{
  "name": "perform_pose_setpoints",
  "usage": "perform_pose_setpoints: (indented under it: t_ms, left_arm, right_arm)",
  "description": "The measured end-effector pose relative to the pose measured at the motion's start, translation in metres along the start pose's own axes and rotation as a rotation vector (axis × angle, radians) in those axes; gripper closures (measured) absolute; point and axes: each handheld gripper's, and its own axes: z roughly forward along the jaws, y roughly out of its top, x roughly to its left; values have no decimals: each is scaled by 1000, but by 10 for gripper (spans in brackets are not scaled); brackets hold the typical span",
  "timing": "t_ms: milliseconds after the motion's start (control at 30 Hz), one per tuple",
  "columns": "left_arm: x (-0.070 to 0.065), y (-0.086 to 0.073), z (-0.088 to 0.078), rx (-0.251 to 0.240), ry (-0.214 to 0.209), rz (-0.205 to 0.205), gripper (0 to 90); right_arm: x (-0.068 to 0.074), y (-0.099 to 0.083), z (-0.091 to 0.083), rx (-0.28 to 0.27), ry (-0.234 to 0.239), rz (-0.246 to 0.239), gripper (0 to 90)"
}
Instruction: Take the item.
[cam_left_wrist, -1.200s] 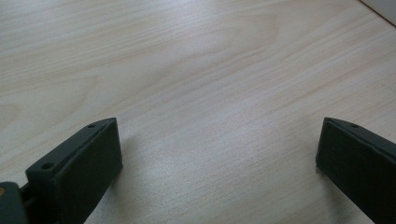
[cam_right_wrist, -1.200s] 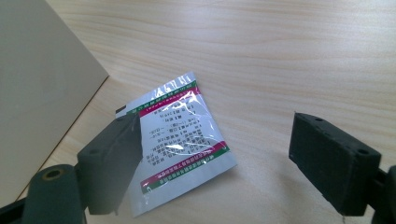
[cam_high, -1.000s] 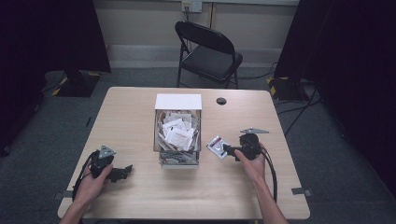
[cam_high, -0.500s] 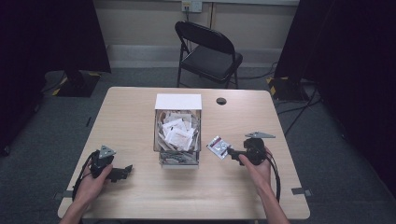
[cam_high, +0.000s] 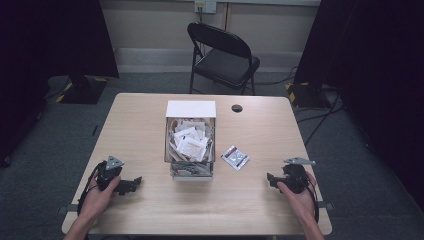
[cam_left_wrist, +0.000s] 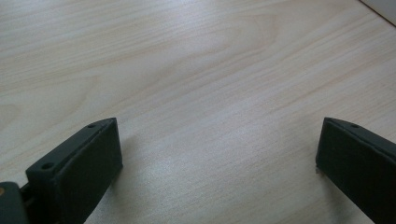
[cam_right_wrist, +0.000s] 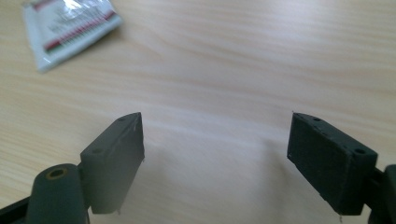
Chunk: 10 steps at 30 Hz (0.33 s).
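Both the right gripper (cam_right_wrist: 215, 135) and left gripper (cam_left_wrist: 217, 149) are spread, empty; a packet (cam_right_wrist: 70, 25), probably foil, lies ahead-left of the right one.

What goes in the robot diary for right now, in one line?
left claw: open, empty | right claw: open, empty | packet: on table beside box

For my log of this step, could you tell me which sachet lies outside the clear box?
The red-striped sachet lies alone on the bare table, right of the clear box; every other sachet is piled inside it.
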Motion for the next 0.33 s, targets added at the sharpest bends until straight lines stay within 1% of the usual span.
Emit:
perform_pose_setpoints:
  t_ms: [33, 67, 100, 167, 233, 267, 333]
  left_arm:
    - [0, 0, 0, 0, 0, 0, 0]
    - [0, 0, 0, 0, 0, 0, 0]
    - [0, 0, 0, 0, 0, 0, 0]
    - [0, 0, 0, 0, 0, 0, 0]
    - [0, 0, 0, 0, 0, 0, 0]
    - [0, 0, 0, 0, 0, 0, 0]
    - [0, 0, 0, 0, 1, 0, 0]
  right_arm:
    - [-3, -4, 0, 15, -7, 11, 182]
    - [-5, -8, 1, 17, -23, 15, 170]
    - [-6, -11, 1, 5, -35, 6, 168]
    - [-5, -13, 2, -11, -38, 8, 143]
    - [-5, -17, 5, -61, -44, 8, 131]
    - [-5, -18, 5, -73, -44, 8, 131]
    - [-5, -18, 5, -72, -46, 11, 131]
